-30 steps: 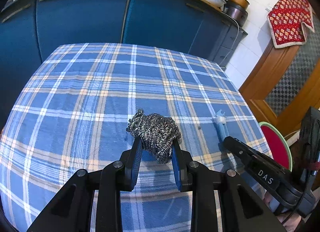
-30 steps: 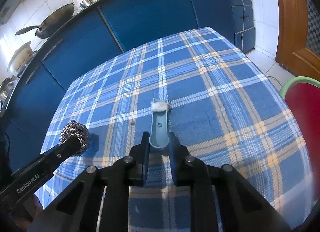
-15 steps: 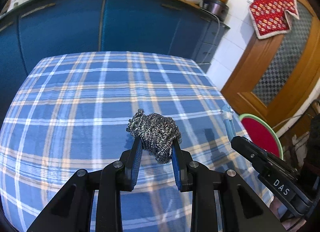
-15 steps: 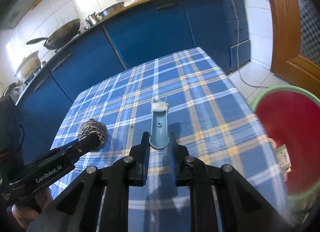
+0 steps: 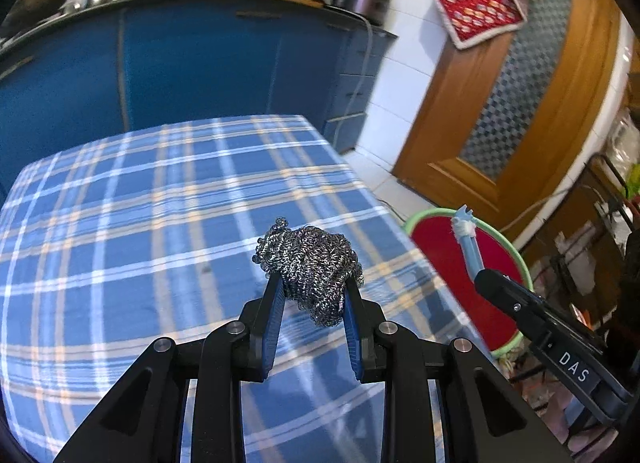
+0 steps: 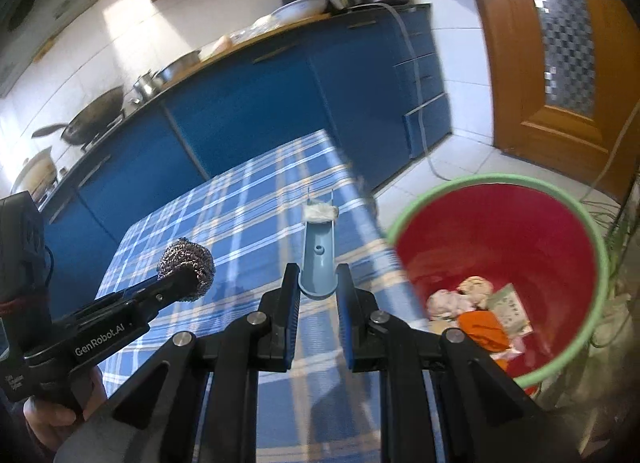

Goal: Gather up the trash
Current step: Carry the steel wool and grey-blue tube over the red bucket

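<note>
My left gripper [image 5: 314, 295] is shut on a ball of steel wool [image 5: 310, 259] and holds it above the checked tablecloth [image 5: 140, 223]. It also shows in the right wrist view [image 6: 188, 267]. My right gripper [image 6: 318, 283] is shut on a light blue plastic handle [image 6: 318, 251] with a white wad at its far end, held above the table's right edge. The handle also shows in the left wrist view [image 5: 470, 243]. A red bin with a green rim [image 6: 560, 199] stands on the floor to the right, with several scraps in its bottom.
Blue kitchen cabinets [image 5: 192, 67] run behind the table, with pans and pots on the counter. A wooden door [image 5: 532, 103] stands at the right. A cable [image 6: 420, 103] hangs down the cabinet side to the floor.
Both grippers have moved right and up with their loads. The bin, first at the edge of view, now sits close on the right, and the handle is by its rim.
</note>
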Tool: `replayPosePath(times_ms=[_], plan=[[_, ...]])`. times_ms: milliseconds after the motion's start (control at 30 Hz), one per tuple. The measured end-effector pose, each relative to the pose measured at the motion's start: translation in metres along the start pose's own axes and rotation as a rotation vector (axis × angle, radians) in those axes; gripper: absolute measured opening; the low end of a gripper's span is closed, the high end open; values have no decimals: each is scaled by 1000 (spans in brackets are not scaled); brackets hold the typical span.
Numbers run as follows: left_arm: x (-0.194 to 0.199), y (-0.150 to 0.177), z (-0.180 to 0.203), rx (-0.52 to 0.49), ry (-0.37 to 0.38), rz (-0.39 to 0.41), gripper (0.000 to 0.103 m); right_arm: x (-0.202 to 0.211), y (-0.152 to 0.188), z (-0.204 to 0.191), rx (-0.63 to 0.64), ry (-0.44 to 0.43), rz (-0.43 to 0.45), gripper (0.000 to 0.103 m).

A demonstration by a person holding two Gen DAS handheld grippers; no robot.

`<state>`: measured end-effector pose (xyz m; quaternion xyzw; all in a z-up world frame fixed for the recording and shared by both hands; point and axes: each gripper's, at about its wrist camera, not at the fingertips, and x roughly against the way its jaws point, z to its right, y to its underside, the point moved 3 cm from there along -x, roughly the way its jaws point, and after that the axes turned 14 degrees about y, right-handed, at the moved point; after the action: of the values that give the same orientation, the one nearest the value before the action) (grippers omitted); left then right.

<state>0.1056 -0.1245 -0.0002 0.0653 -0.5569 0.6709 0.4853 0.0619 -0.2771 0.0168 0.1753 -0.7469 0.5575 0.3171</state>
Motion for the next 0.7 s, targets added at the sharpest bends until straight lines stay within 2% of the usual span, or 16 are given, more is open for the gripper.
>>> replayPosePath(times_ms=[367,700], plan=[[-37,-10,63,-112,79,-44,29,12,-4,65,-109,69,24,20],[-76,-4,106,-180,137,-112,29,11,0,116,-192,126,18,20]])
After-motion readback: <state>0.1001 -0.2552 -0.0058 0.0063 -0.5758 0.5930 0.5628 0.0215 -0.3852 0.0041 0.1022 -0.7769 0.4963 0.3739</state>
